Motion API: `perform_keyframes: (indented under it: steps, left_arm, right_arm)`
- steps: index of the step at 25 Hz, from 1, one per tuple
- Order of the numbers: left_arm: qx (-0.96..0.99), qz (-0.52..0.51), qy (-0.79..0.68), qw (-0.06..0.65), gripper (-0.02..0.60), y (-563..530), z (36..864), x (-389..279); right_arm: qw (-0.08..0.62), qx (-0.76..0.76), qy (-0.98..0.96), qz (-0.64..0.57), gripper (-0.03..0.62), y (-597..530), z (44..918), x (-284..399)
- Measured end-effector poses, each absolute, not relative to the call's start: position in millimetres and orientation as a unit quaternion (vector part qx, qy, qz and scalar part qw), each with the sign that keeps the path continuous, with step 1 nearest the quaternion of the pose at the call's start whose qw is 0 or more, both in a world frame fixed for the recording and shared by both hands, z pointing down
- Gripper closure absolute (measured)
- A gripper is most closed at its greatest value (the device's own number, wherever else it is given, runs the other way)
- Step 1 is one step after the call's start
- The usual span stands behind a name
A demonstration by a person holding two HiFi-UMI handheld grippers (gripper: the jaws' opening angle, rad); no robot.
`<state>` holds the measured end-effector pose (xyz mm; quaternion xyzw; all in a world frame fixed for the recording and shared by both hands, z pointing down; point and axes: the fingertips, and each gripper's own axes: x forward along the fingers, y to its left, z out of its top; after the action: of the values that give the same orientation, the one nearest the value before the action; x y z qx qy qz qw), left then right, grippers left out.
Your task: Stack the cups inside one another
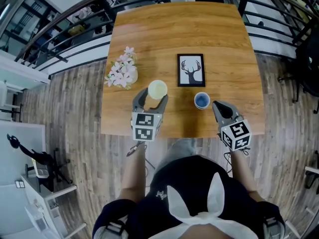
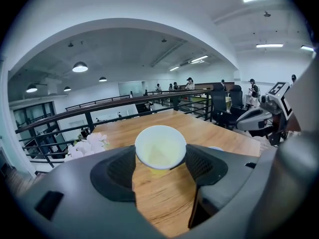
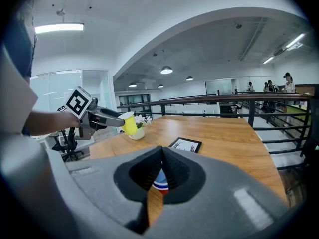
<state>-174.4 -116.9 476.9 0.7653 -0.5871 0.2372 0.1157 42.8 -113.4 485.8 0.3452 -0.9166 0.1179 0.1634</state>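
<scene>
Head view: we pinch the yellow cup (image 1: 157,89) in our left gripper (image 1: 151,101), clear of the table (image 1: 224,44), ready for nesting. Our right gripper (image 1: 217,105), pressed together and empty, sits just beside the blue cup (image 1: 202,100), apparently not touching, likely to steady it.

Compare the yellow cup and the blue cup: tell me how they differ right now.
The yellow cup is gripped between the jaws of the left gripper. Nothing holds the blue cup, and the right gripper beside it is shut and empty. The yellow cup hangs clear of the table, while the blue cup stands on it. One is yellow outside and pale inside, and the other shows blue inside. Both have their mouths facing up.
</scene>
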Motion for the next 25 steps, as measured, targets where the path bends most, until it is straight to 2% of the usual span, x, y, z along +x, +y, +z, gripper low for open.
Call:
perform_keyframes:
  steps: [25]
  left_arm:
    - [0.859,0.239,-0.441,0.103,0.256,-119,479,-31]
  right_arm:
    - [0.159,0.386,-0.899,0.133,0.595,-99,492,76]
